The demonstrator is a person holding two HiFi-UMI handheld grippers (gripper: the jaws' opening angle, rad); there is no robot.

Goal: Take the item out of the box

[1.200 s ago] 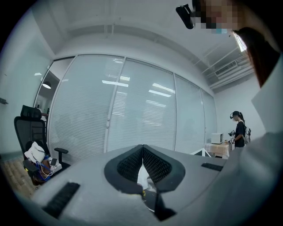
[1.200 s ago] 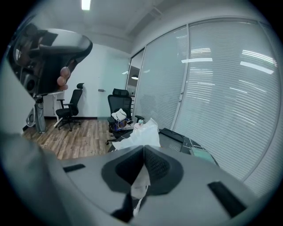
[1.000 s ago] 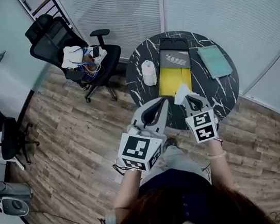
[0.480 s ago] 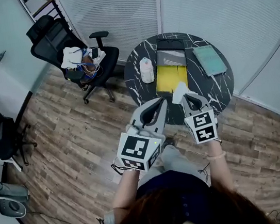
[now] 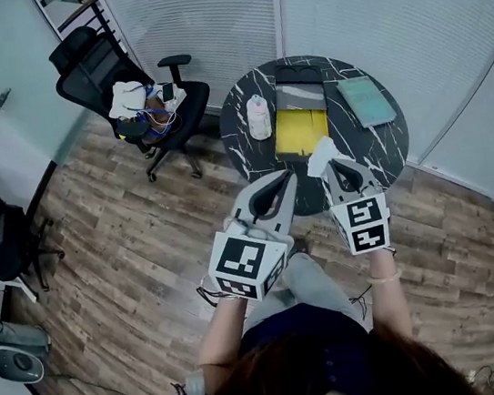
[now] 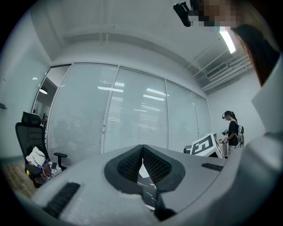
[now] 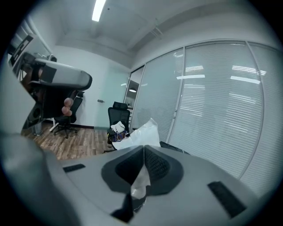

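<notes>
We see a glossy black marbled table (image 5: 240,151) at twelve o'clock, a wood-plank floor (image 5: 126,247) at nine, and a crinkly, translucent plastic bag (image 5: 322,155).

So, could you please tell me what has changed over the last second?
The right hand-held gripper, still shut on the white plastic bag, has drawn slightly back from the yellow box. Nothing was taken or let go. The left hand-held gripper stays shut and empty; the things on the table have not moved.

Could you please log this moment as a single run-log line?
left gripper: shut, empty | right gripper: shut on white plastic bag | open yellow-lined box: on round marble table
</notes>
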